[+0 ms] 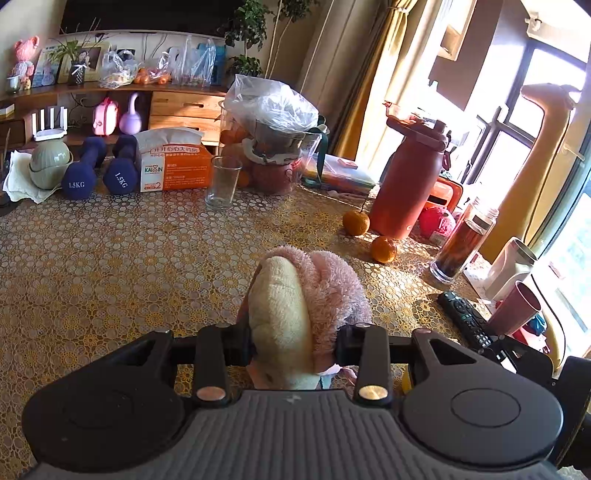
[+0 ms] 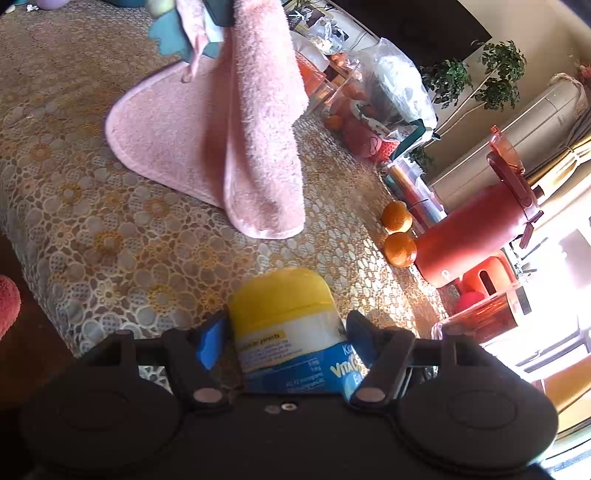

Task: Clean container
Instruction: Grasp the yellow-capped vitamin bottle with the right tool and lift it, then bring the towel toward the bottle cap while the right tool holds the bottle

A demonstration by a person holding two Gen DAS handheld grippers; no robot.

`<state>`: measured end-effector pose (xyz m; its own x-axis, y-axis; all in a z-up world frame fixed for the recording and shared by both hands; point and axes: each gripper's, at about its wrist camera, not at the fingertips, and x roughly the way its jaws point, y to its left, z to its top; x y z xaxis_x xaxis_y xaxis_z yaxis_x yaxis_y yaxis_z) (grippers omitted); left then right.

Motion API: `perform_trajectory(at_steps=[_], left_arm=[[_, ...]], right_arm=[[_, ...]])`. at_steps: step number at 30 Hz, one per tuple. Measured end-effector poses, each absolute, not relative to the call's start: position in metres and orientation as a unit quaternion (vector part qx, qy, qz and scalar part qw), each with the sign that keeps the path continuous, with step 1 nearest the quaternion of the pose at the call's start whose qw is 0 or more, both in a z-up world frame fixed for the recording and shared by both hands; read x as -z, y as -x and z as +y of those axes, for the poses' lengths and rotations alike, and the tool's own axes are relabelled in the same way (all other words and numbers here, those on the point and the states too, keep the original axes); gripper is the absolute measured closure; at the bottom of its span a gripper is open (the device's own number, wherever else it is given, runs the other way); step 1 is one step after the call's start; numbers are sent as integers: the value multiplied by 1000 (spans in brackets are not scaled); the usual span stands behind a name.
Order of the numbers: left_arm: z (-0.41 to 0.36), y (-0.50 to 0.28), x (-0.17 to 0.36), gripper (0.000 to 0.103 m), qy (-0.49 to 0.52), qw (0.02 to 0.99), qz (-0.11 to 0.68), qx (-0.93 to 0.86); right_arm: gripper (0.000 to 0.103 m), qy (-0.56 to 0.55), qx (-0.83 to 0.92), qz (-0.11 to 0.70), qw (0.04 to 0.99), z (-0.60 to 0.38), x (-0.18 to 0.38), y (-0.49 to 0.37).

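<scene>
My left gripper [image 1: 295,343] is shut on a bunched pink and cream towel [image 1: 291,295], held above the lace-patterned table [image 1: 110,258]. In the right wrist view the same towel [image 2: 251,129] hangs from the left gripper [image 2: 199,26] at the top, its lower folds resting on the table [image 2: 110,229]. My right gripper [image 2: 288,332] is shut on a white container with a yellow lid and blue label [image 2: 284,302], which tilts away from the camera. Both fingers press its sides near the table's front edge.
An empty glass [image 1: 222,181], a tissue pack [image 1: 173,162] and two blue dumbbells [image 1: 79,173] stand at the back. To the right are two oranges [image 1: 355,222], a red bottle [image 1: 410,177], a dark-filled jar [image 1: 461,247], a remote [image 1: 465,317] and a pink cup [image 1: 513,308].
</scene>
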<state>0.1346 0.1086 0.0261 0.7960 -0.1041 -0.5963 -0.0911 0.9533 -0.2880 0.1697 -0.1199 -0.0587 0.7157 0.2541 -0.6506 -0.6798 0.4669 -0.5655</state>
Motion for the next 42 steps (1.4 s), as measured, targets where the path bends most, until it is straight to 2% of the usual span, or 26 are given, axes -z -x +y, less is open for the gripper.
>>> perform_trajectory(at_steps=[5,13,17,22,27,34,42], left_arm=[[101,-129,-34,66,155,933,322,31],[64,-127,-60,66,138,935,310,102],[40,-141,-60,65,132,931,316,123],[22,-163,-34,66,142,916,351,135],[30,-170,-20,66,172,909,354,134],[43,-171,8,66,151,903,396,73],[53,-154,-23,65,189,909,360,95]], right_arm=[[36,347,-292,247,856,-133,46,-172],[36,201,-326,190,904,-141,28,-156],[36,168,-337,163,912,-142,27,-149],[36,133,-341,158,917,-154,30,-149],[37,121,-344,153,918,-171,31,-146],[37,127,-340,147,920,-182,36,-138],[37,76,-341,165,922,-184,31,-142]])
